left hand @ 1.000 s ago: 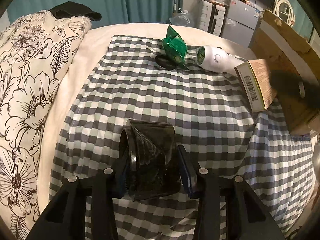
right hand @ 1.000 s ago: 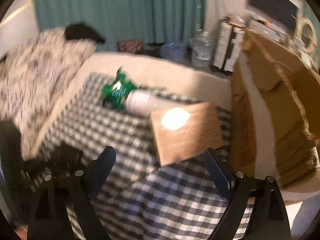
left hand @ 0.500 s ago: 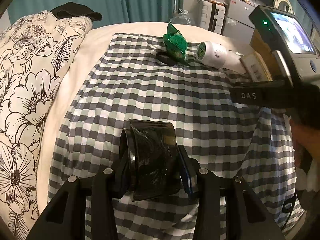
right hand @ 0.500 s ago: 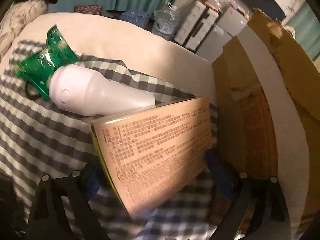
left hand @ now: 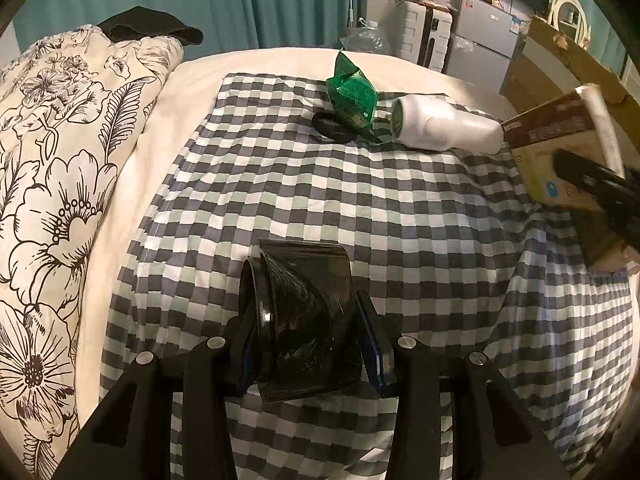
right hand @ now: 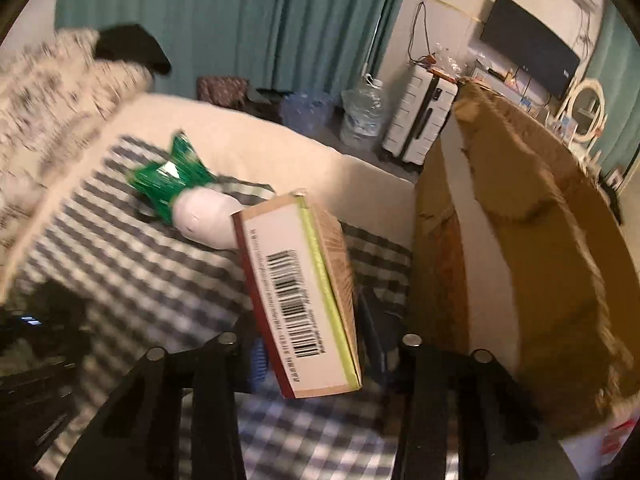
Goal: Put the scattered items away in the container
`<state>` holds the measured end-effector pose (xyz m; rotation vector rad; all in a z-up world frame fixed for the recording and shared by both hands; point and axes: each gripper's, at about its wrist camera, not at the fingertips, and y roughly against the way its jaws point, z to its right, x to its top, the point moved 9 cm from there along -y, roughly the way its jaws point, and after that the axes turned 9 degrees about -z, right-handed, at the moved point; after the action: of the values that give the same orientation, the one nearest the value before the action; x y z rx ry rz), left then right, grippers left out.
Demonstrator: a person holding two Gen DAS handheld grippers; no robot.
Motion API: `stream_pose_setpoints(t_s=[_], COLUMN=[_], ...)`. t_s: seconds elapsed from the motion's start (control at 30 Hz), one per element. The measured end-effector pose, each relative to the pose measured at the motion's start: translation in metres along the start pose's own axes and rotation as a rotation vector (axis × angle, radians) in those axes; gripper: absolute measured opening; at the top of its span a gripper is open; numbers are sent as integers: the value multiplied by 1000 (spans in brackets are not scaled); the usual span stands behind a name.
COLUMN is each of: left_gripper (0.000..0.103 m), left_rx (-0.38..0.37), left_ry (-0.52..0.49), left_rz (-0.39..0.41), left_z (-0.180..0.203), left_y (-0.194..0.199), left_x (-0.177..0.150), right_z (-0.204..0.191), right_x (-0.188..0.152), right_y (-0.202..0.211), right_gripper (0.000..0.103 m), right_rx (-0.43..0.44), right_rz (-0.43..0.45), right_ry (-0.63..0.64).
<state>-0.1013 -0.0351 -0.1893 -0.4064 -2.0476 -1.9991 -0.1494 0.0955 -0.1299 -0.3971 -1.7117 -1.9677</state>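
Note:
My left gripper is shut on a black roll that lies on the checked cloth. My right gripper has a flat tan carton with a barcode between its closing jaws; the pads press on it, and it is tipped on edge above the cloth. The left wrist view shows this carton at the right with a dark finger across it. A green packet, a white bottle-shaped device and a black ring lie at the cloth's far side. A big cardboard box stands right of the bed.
A floral duvet is heaped along the left of the bed. Beyond the bed stand a white suitcase, a large water bottle and teal curtains. The cardboard box's torn flap rises close to the carton.
The right gripper's wide jaws have come in onto the carton, which now stands tipped on edge and raised. The left gripper and its black roll have not moved.

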Motion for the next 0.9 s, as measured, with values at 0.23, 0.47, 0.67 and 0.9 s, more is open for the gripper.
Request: stream_pose_setpoints(t_s=[0.23,0.47,0.67,0.9], left_gripper=[43,43,19,19], left_rx=[6,11,-4,-47], left_ry=[-1,-10,-27,-37], left_rz=[0,-9,17,42], left_z=[-2,-1,11,30], left_y=[0,8,34,59], left_x=[0,-5,4,20], right_z=[-31,-41,-25,5], right_x=[-33,-38,-25,-8], right_y=[46,41,70,112], right_gripper=[30,29,29,29], right_rx=[240,279,281,272], right_rz=[19,9,68,160], right_ry=[42,63,28,-18])
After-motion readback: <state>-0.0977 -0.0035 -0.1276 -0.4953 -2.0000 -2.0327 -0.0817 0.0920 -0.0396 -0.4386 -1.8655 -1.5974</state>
